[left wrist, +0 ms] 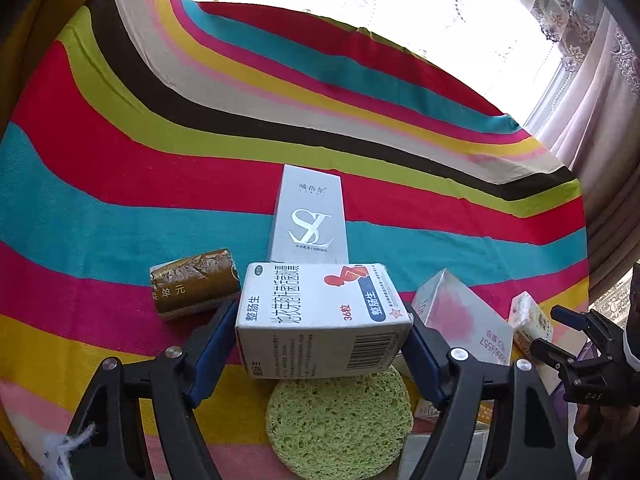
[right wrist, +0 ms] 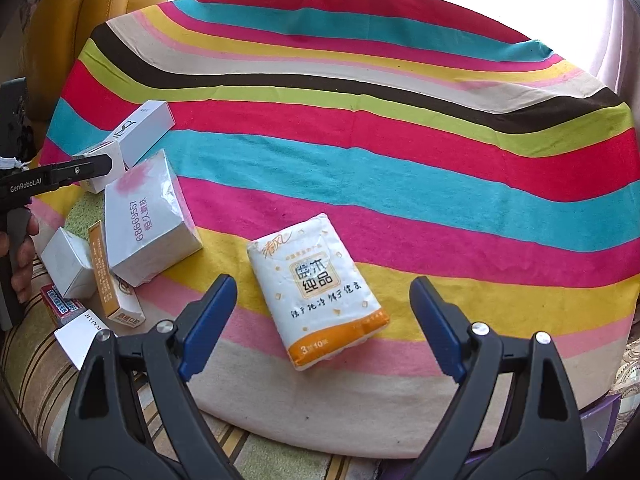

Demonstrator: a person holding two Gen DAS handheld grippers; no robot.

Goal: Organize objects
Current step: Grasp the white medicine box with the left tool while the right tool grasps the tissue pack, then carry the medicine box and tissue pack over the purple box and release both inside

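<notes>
A white medicine box (left wrist: 320, 312) with a blue label and a barcode sits between the blue pads of my left gripper (left wrist: 320, 306). Both pads press on its sides, and it rests partly over a round green sponge (left wrist: 340, 420). In the right wrist view a white and orange tissue pack (right wrist: 320, 288) lies on the striped cloth (right wrist: 400, 168). My right gripper (right wrist: 322, 282) stands open around its near end, with clear gaps on both sides. The same pack (left wrist: 530, 320) shows at the far right of the left wrist view, beside the right gripper (left wrist: 546, 328).
A tall white box with an SL logo (left wrist: 308, 216) lies just beyond the held box. A brown roll (left wrist: 192, 284) lies to its left, a pink and white box (left wrist: 460, 320) to its right. Small boxes (right wrist: 116, 280) crowd the cloth's near left edge. A curtain (left wrist: 592, 120) hangs at the right.
</notes>
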